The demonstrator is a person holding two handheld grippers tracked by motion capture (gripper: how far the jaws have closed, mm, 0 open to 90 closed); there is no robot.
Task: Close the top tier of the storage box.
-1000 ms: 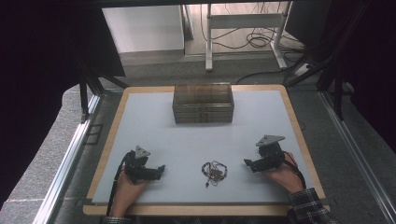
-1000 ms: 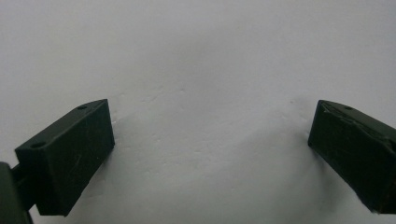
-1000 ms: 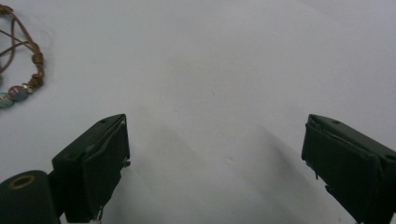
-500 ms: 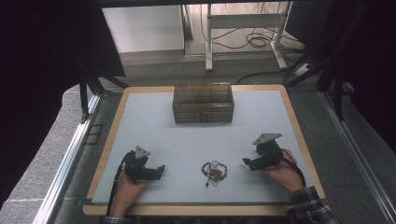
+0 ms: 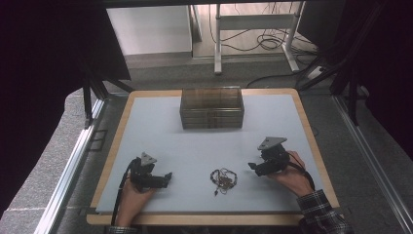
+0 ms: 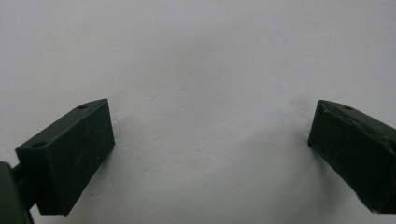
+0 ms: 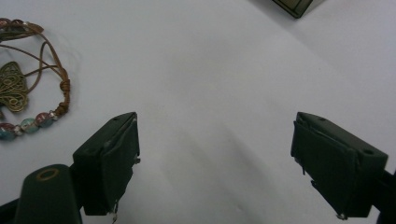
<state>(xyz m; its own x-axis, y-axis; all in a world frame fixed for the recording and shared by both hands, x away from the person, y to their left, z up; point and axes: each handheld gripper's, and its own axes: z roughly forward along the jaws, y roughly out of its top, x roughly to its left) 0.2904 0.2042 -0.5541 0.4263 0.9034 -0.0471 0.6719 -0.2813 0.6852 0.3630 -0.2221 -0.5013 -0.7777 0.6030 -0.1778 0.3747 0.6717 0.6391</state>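
Seen from the high view, a white-topped table (image 5: 160, 131) with a wooden edge carries a clear brown drawer box (image 5: 212, 108) at its far middle and a beaded cord necklace (image 5: 222, 178) near the front edge, lying loose between the two hands. The left gripper (image 5: 165, 178) rests low over the table at the front left, held in the person's left hand (image 5: 132, 197), its jaws pointing toward the necklace but well apart from it. In the left gripper view (image 6: 210, 140), the two black jaws stand wide apart with bare white tabletop between them; nothing is held or touched. The right gripper (image 5: 253, 168) sits at the front right in the right hand (image 5: 292, 178), whose checked sleeve (image 5: 321, 214) enters from the bottom edge; its jaws point toward the necklace, near it but not touching. In the right gripper view (image 7: 215, 144), the jaws are likewise spread wide, though they have just been closing a little, and only tabletop lies between them. The necklace (image 7: 23, 88) appears at the upper left of that view, its brown cord, coloured beads and brass filigree pendant lying beyond and beside the nearer jaw, clear of both pads. A corner of the drawer box (image 7: 294, 5) shows at the top edge.
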